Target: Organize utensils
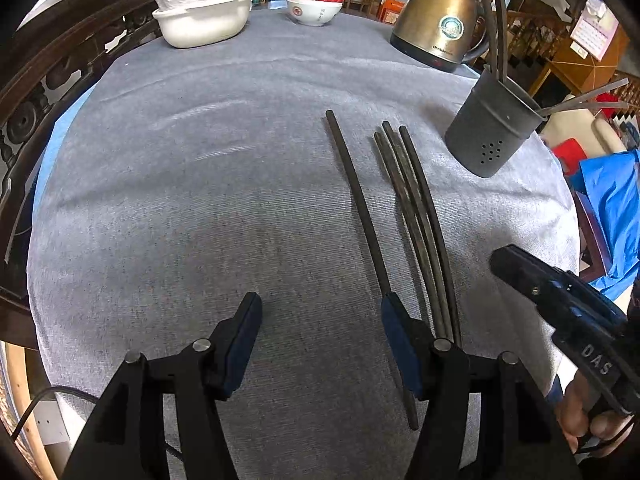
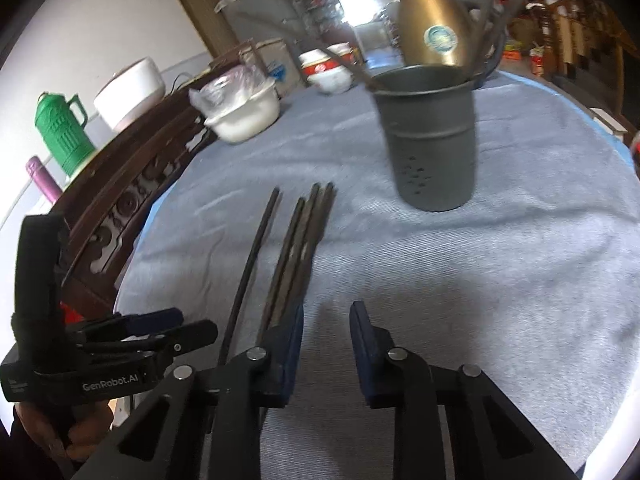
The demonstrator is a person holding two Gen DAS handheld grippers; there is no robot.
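Chopsticks (image 1: pixel 416 216) loose ahead of both grippers; holder (image 1: pixel 490 128) beyond.
Left gripper (image 1: pixel 320 320) and right gripper (image 2: pixel 326 332) fingers apart, empty; next, probably pinch one stick.

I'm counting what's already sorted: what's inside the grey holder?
The grey holder has several dark chopsticks sticking out above its rim, leaning different ways. Its wall hides their lower ends and anything else inside. Four chopsticks remain on the cloth.

Dark chopsticks (image 1: pixel 416 216) lie on a grey ribbed desk cloth (image 1: pixel 200 220); dark grey perforated holder (image 1: pixel 490 132) — brass-gold kettle (image 1: pixel 438 20), white basin (image 1: pixel 204 24), red-banded white bowls (image 1: pixel 316 0).
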